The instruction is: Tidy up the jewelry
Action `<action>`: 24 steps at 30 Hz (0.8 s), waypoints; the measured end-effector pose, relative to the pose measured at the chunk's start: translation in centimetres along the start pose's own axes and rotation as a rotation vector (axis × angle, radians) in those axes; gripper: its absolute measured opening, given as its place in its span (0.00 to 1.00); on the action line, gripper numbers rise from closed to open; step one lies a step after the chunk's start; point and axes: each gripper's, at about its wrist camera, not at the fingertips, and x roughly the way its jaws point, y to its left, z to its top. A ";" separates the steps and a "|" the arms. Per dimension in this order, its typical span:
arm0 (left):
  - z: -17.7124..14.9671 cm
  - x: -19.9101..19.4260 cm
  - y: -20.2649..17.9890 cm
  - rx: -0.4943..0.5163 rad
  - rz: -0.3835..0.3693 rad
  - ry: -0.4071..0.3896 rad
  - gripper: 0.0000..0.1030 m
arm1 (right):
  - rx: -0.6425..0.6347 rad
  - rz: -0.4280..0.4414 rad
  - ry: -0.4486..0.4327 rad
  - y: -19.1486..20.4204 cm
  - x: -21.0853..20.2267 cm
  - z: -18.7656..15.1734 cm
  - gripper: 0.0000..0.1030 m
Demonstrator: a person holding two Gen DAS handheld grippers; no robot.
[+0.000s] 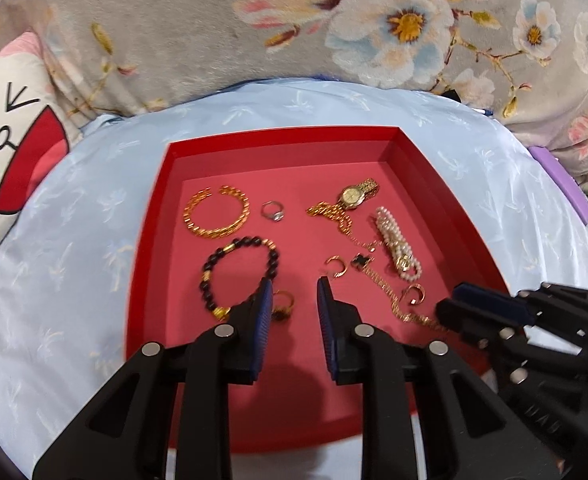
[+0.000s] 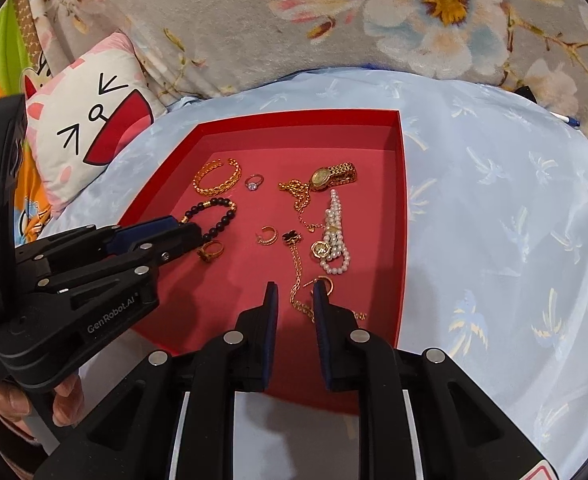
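Observation:
A shallow red tray [image 1: 278,140] [image 2: 399,240] holds jewelry: a gold cuff [image 1: 216,211] [image 2: 216,178], a silver ring [image 1: 274,211] [image 2: 254,181], a gold watch [image 1: 355,194] [image 2: 331,174], a pearl bracelet [image 1: 397,242] [image 2: 335,236], a black bead bracelet [image 1: 238,268] [image 2: 214,216], a gold ring [image 1: 282,305] [image 2: 210,251], hoop earrings [image 1: 337,266] [image 2: 267,235] and a gold chain with a black clover [image 1: 385,292] [image 2: 295,268]. My left gripper [image 1: 294,290] [image 2: 174,232] is open and empty beside the gold ring. My right gripper [image 2: 295,288] [image 1: 449,304] is open and empty over the chain.
The tray sits on a light blue cloth [image 1: 74,248] [image 2: 493,220] over a floral grey blanket [image 1: 174,32] [image 2: 234,20]. A white cartoon pillow [image 1: 10,152] [image 2: 86,136] lies at the left. A purple object [image 1: 561,184] is at the right edge.

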 end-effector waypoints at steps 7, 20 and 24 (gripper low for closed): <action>-2.3 -2.8 -0.1 0.001 0.029 -0.037 0.25 | -0.013 0.001 -0.055 1.4 -3.4 -1.8 0.28; -6.7 -6.9 -1.5 0.005 0.044 -0.085 0.46 | 0.015 -0.021 -0.054 1.9 -5.4 -6.6 0.33; -7.6 -6.5 -1.6 -0.009 0.049 -0.068 0.47 | 0.038 -0.023 -0.043 1.5 -5.1 -7.6 0.33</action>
